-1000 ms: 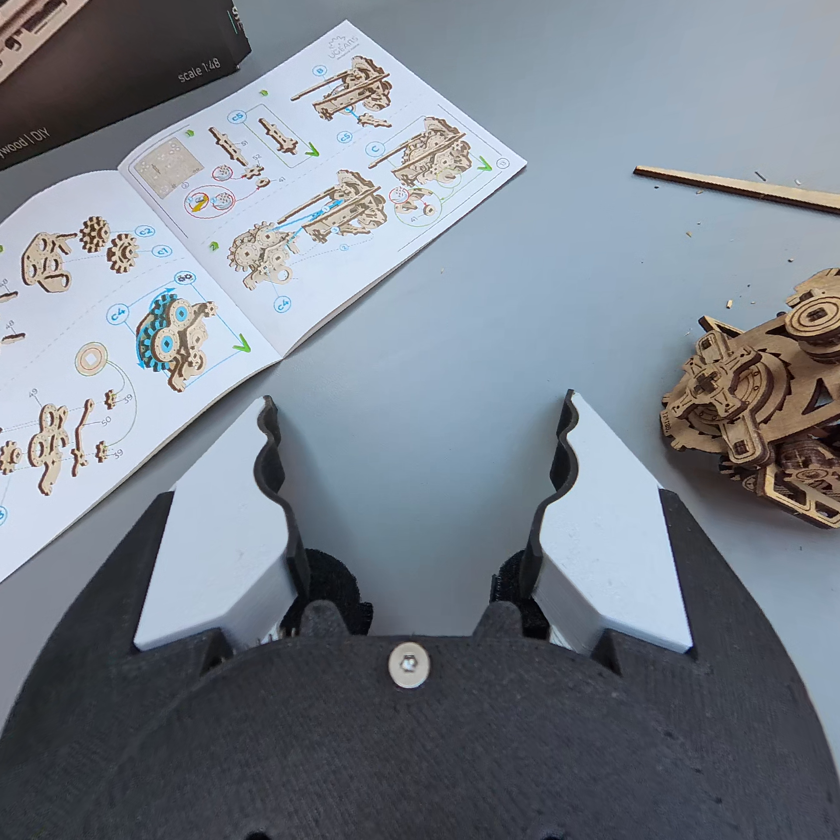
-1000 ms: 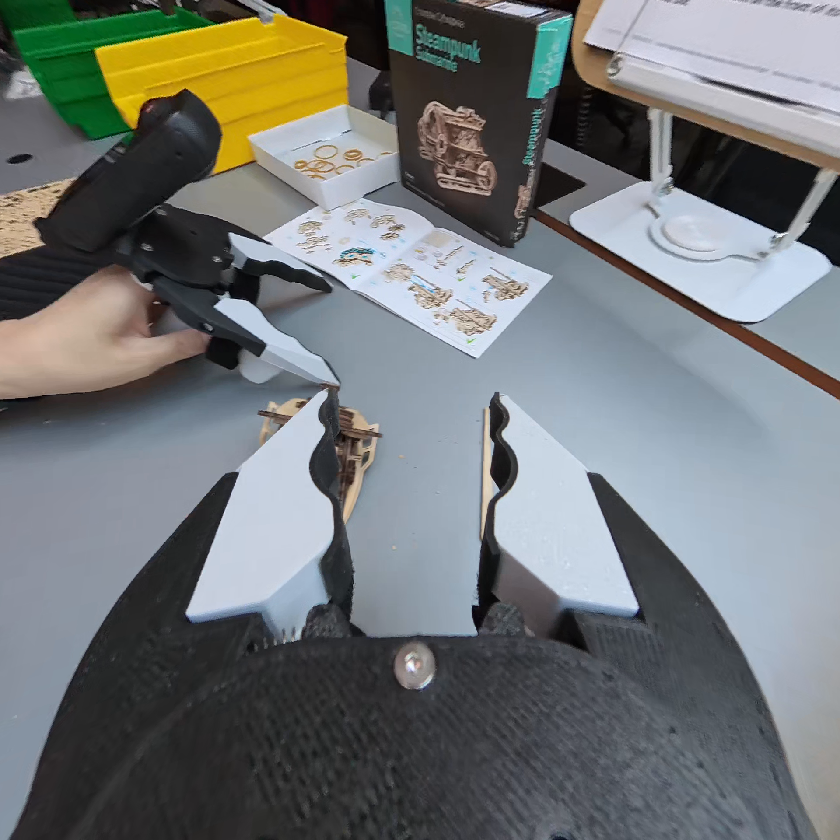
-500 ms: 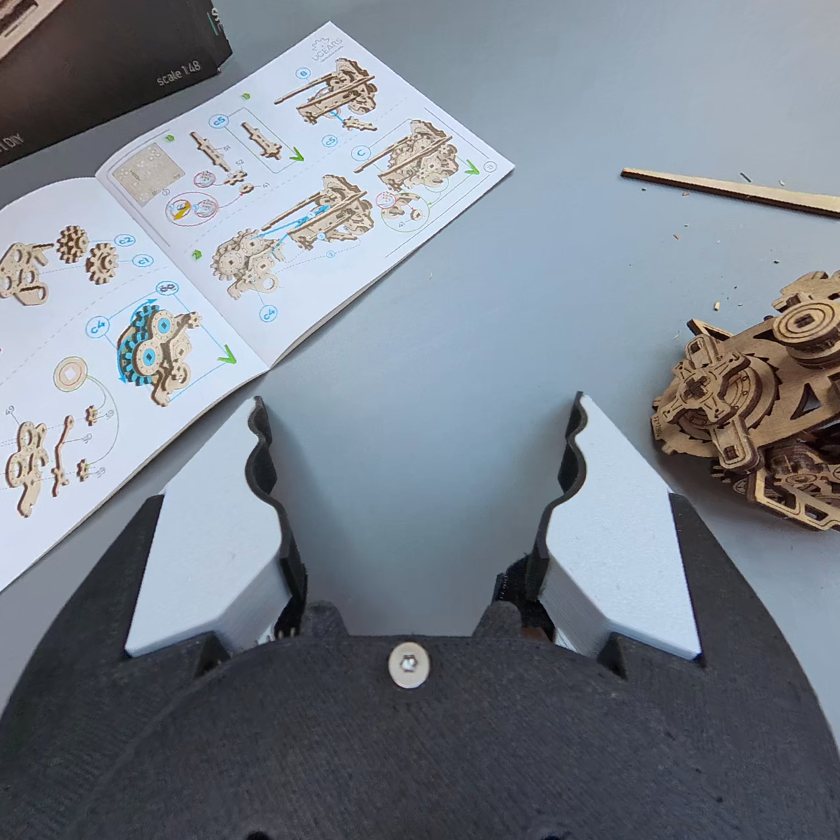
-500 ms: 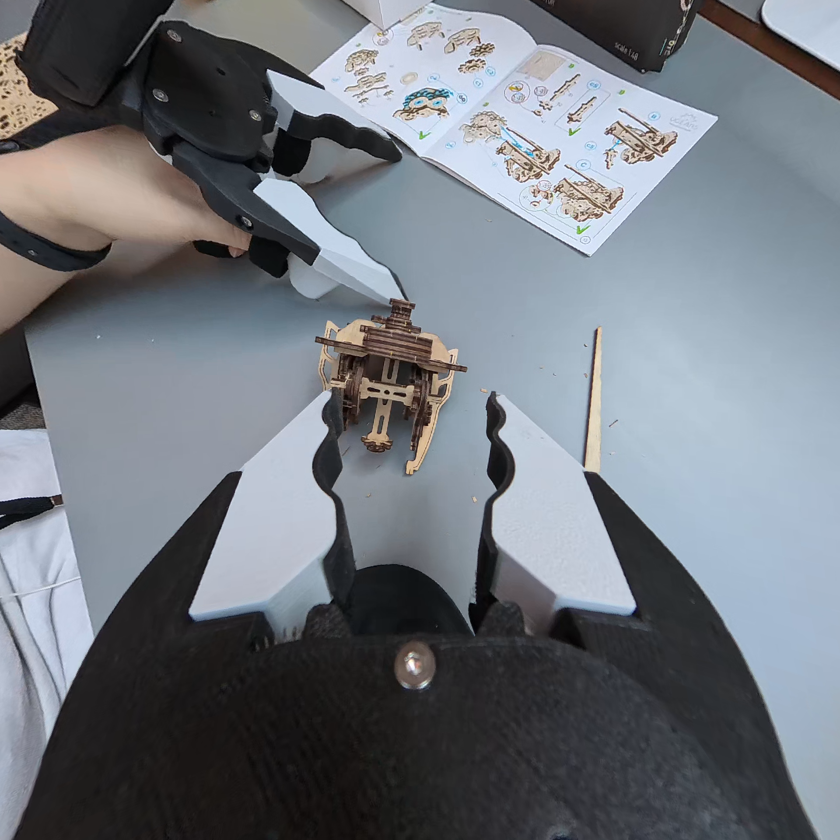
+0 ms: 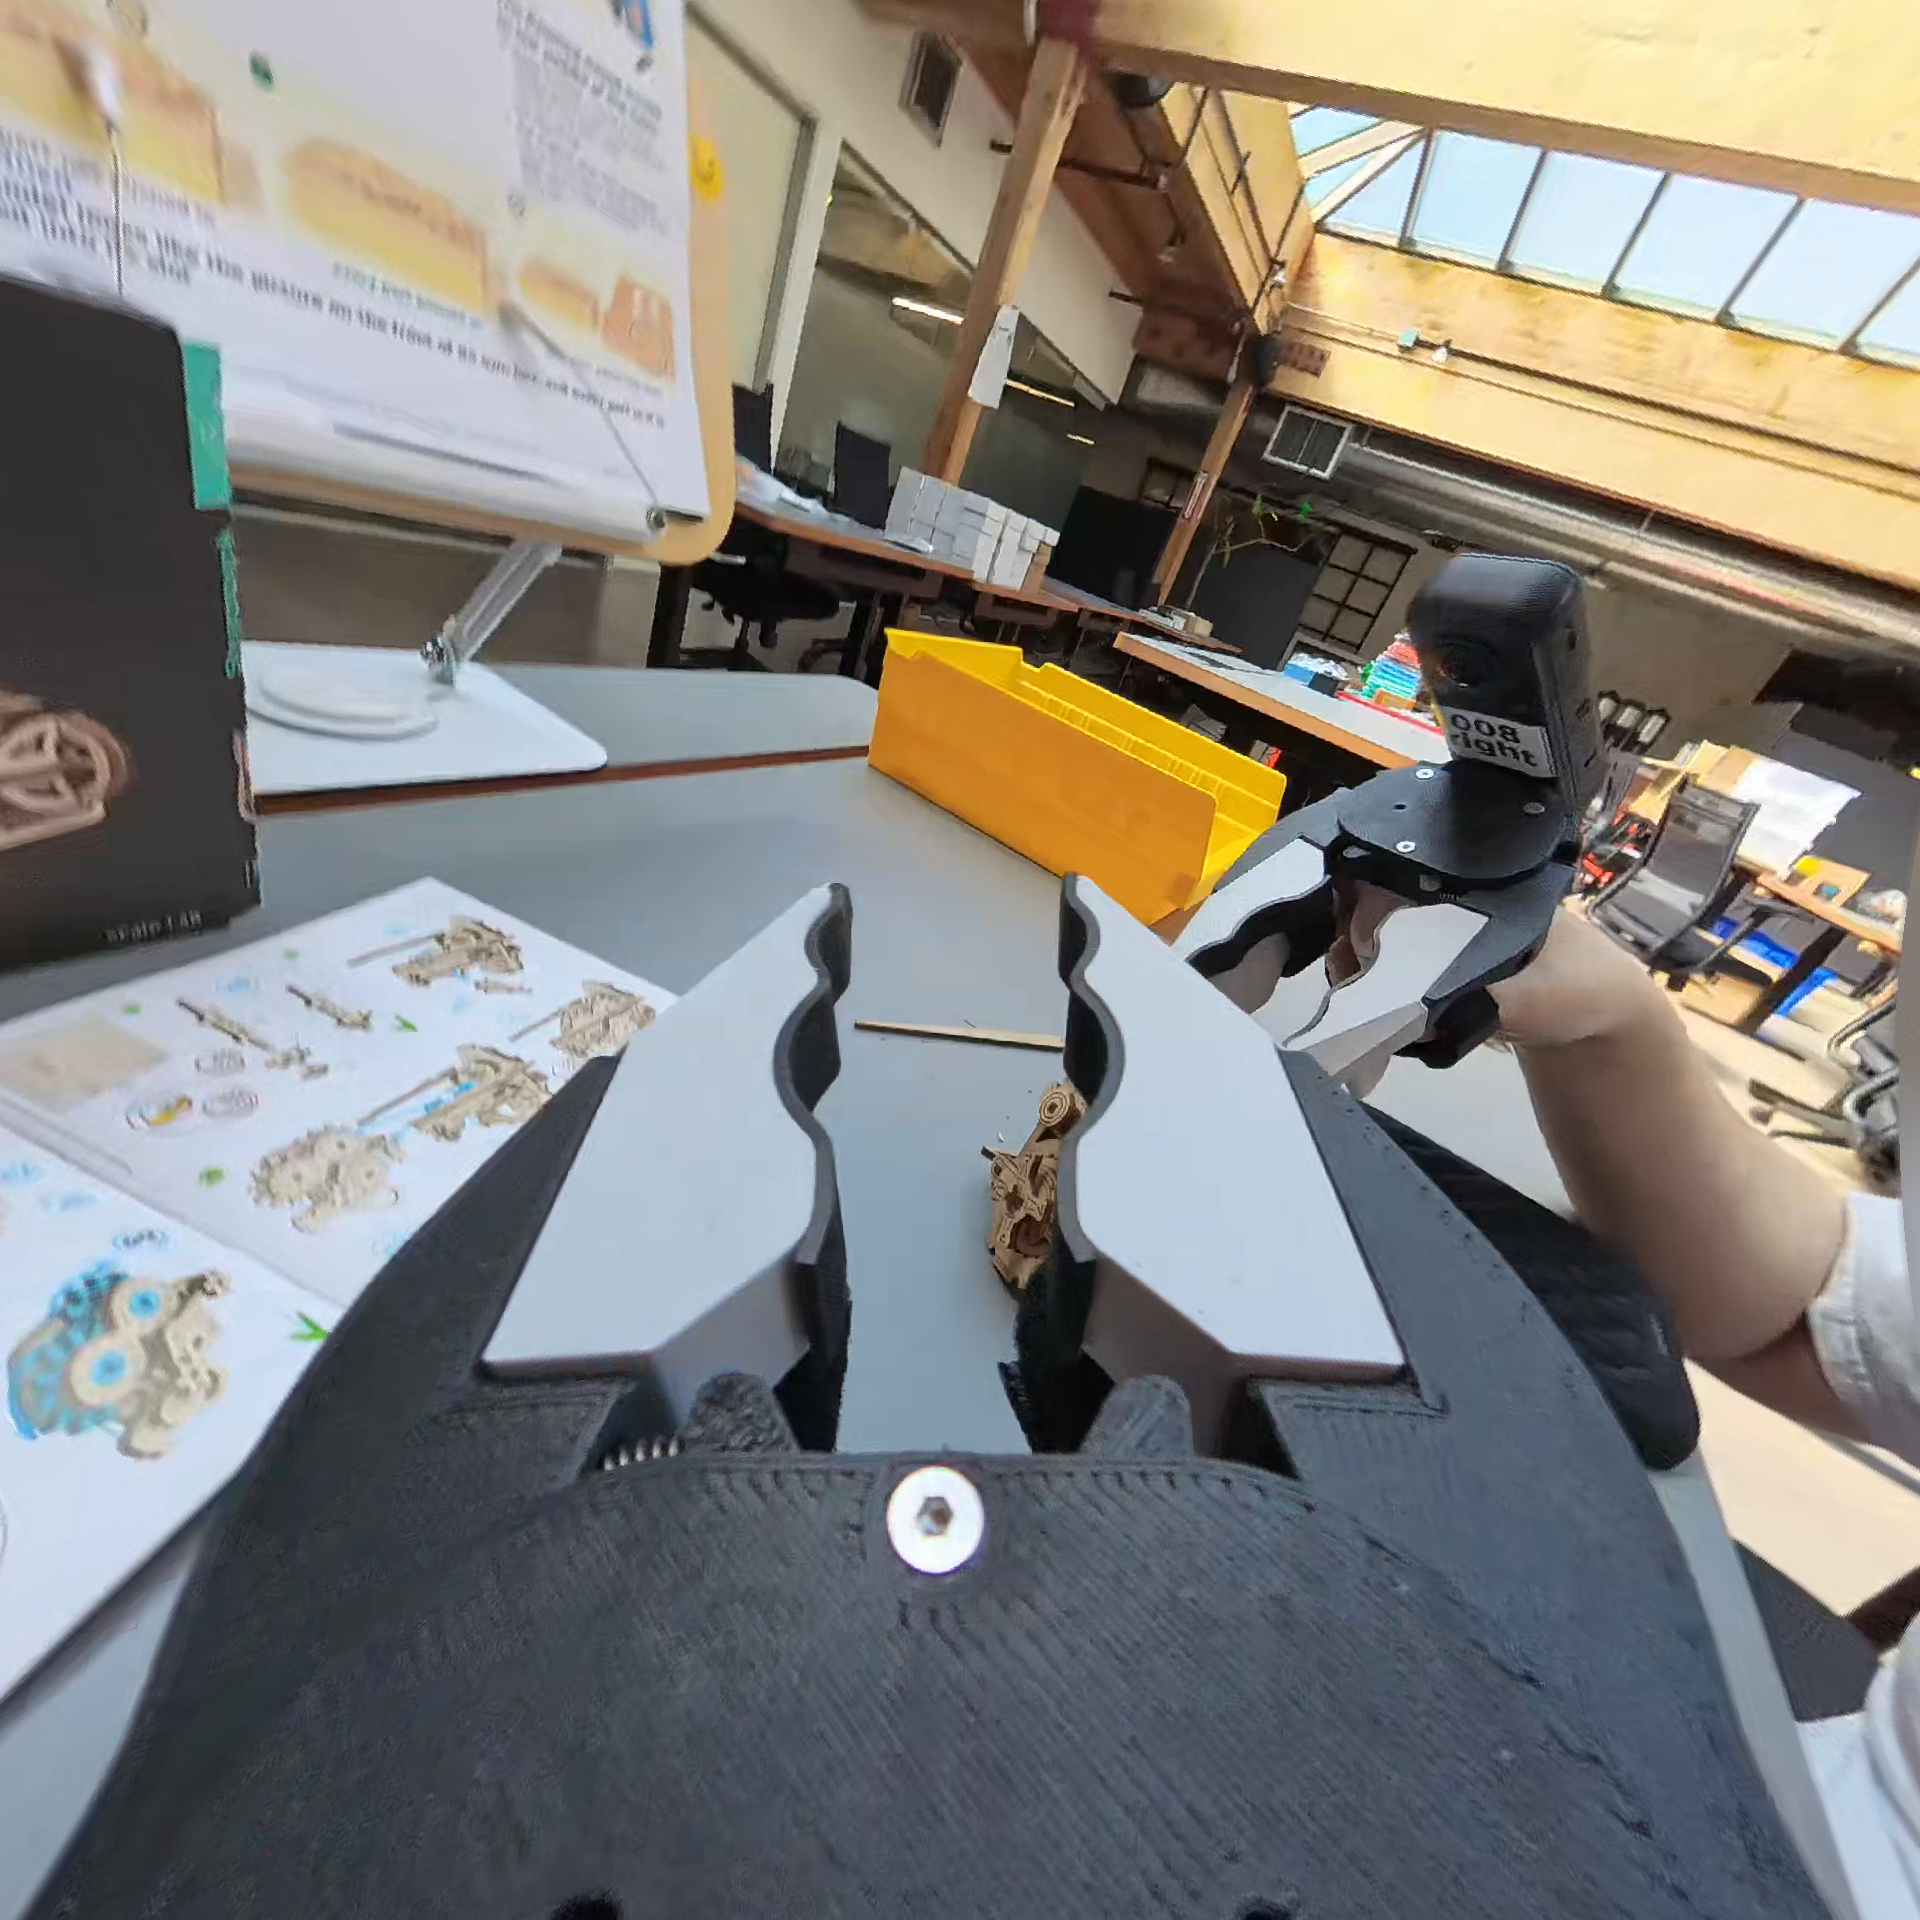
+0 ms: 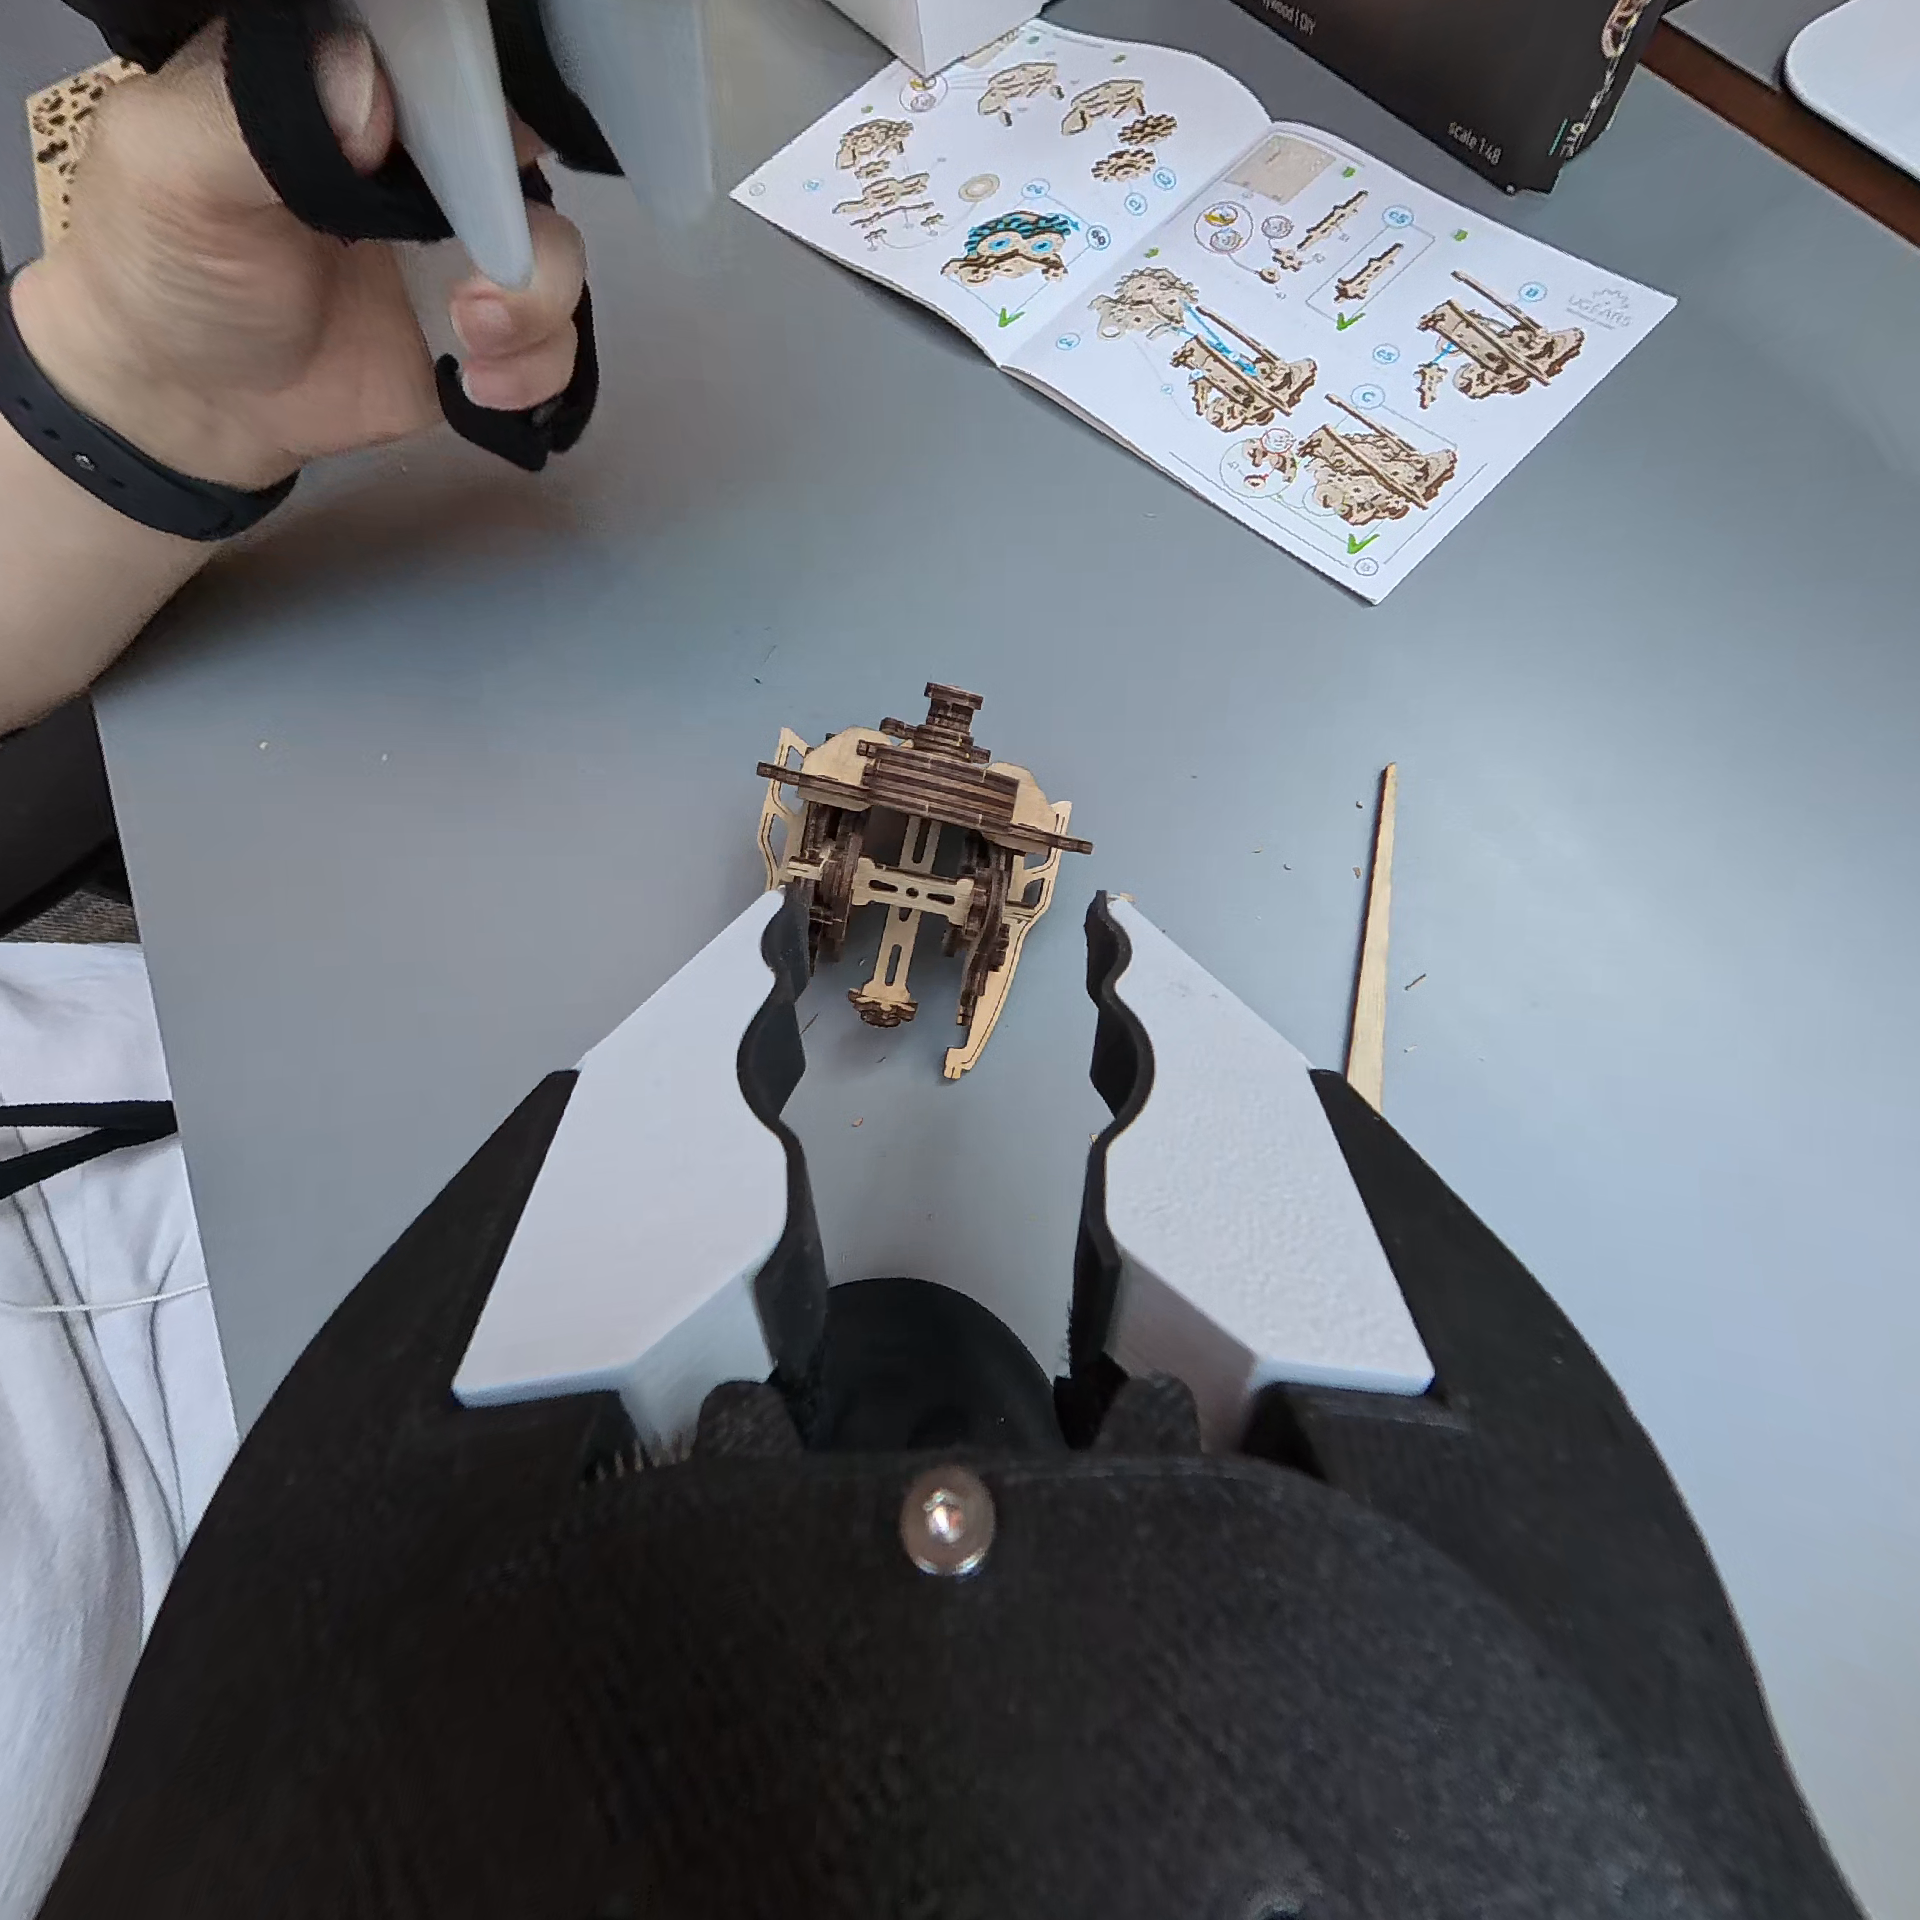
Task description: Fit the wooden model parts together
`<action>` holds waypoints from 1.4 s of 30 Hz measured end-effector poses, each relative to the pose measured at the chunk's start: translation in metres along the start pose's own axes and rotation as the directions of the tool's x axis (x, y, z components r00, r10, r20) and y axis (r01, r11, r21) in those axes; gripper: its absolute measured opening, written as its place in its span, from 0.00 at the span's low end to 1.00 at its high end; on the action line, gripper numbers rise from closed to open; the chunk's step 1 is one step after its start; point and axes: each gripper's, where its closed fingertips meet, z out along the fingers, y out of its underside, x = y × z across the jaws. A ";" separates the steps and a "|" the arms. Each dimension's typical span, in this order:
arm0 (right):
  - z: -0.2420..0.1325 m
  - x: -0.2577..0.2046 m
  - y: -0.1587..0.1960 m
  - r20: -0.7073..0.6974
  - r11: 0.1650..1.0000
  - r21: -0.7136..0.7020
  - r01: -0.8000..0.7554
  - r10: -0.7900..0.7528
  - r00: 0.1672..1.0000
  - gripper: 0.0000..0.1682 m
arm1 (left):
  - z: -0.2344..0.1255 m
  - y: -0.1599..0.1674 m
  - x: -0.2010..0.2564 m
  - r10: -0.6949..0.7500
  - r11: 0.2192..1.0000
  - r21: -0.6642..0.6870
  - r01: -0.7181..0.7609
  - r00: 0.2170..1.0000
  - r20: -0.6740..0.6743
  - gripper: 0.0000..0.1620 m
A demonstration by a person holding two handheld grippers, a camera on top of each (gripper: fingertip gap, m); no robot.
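Left claw [image 5: 951,940] has tipped upward — wooden model [image 6: 914,862] unheld.

Pale laser-cut wood with dark scorched edges is forming the model [image 6: 914,862]; the tabletop [image 6: 1558,831] is looking smooth, matt grey.

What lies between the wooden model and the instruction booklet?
Only bare grey table, as the right wrist view shows, between the wooden model and the instruction booklet.

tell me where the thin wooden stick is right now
In the right wrist view the thin wooden stick lies flat on the grey table, to the right of the wooden model and just beyond the right gripper.
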 end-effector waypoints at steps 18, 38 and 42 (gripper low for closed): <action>0.018 -0.005 0.009 0.045 0.994 -0.029 -0.109 0.110 0.993 0.28 | 0.028 0.113 0.046 0.225 0.800 -0.462 -0.382 0.905 -0.360 0.43; 0.000 -0.009 -0.001 0.036 0.999 -0.004 0.036 -0.036 0.999 0.15 | 0.033 0.124 0.048 0.190 0.805 -0.474 -0.356 0.912 -0.363 0.27; 0.002 -0.024 0.000 0.043 0.992 -0.017 0.122 -0.121 0.992 0.11 | 0.032 0.125 0.050 0.183 0.808 -0.477 -0.346 0.917 -0.355 0.20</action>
